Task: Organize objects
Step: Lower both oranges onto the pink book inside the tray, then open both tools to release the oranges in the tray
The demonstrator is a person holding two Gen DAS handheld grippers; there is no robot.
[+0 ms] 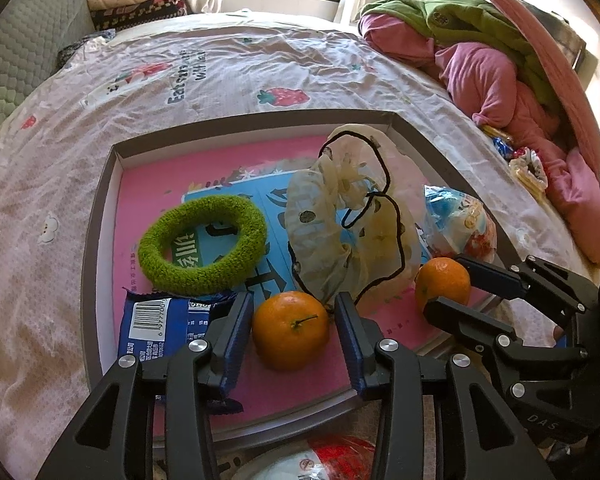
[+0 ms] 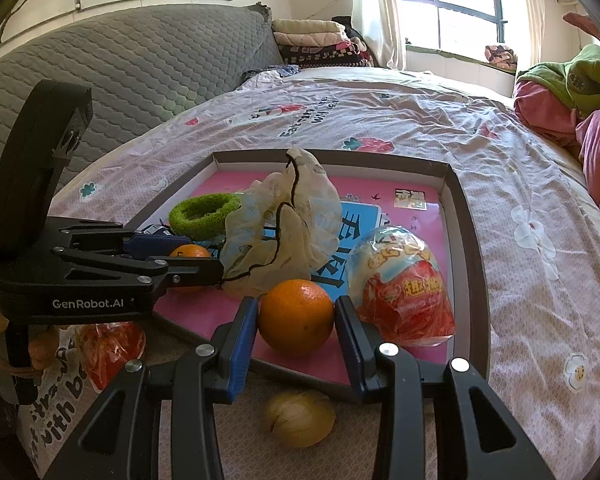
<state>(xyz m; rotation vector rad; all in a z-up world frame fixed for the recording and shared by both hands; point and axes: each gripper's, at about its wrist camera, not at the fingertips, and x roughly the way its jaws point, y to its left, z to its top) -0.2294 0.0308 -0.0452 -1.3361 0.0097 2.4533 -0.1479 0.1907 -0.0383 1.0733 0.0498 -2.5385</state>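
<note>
A shallow box lid (image 1: 100, 216) with a pink floor lies on the bed. In it are a green fuzzy ring (image 1: 202, 240), a cream scrunchie (image 1: 352, 216), a blue snack packet (image 1: 160, 324), a wrapped egg-shaped snack (image 1: 460, 220) and two oranges. My left gripper (image 1: 292, 320) stands open around the near orange (image 1: 291, 330), its pads close to both sides. My right gripper (image 2: 296, 320) stands open around the other orange (image 2: 296, 316), which also shows in the left wrist view (image 1: 442, 284). The right gripper also shows in the left wrist view (image 1: 456, 280), and the left gripper in the right wrist view (image 2: 188, 256).
A walnut-like nut (image 2: 300, 418) lies on the sheet (image 2: 500, 168) just outside the lid's near edge. A red wrapped snack (image 2: 108, 348) lies at the near left. Pink and green bedding (image 1: 480, 60) is piled at the right. A grey headboard (image 2: 120, 64) stands behind.
</note>
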